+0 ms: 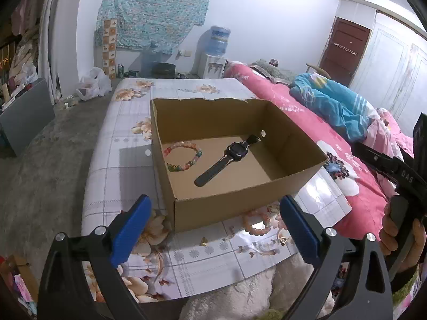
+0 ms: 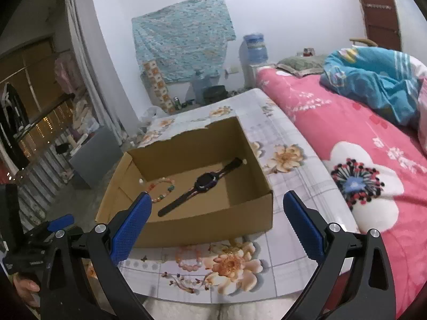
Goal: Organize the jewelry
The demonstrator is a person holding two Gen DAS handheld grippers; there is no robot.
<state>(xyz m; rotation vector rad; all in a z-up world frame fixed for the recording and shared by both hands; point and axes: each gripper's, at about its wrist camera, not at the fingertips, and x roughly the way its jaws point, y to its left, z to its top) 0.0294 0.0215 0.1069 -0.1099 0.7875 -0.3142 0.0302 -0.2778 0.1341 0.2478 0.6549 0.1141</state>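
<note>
The left gripper (image 1: 213, 229), a black frame with blue textured pads, is hanging wide open with nothing between its fingers, just short of the near edge of the table. The right gripper (image 2: 217, 222), built the same way, is likewise standing spread and empty, hovering over the near part of the table beside the first; a hand (image 1: 400, 237) is wrapping its black handle at the right of the left camera's view.

Just beyond both sets of fingers, an open brown cardboard box (image 1: 229, 210) with a torn back rim is sitting on the table covered in a glossy floral-print cloth (image 1: 122, 138). Inside it, a black wristwatch with a dark square face (image 1: 226, 160) is lying flat across the middle of the floor, strap running diagonally, and a bracelet of mixed coloured beads (image 1: 184, 157) is lying to its left, near the left wall, apart from the watch.

Outside the box, on the cloth just in front of its near wall, a bracelet of pale pink beads (image 2: 189, 258) is lying, with a small gold-coloured ring (image 1: 283, 239) near it.

A bed with a pink flowered quilt (image 2: 347, 138) is running along the table's right side, a crumpled blue blanket (image 2: 373, 80) lying on it.
</note>
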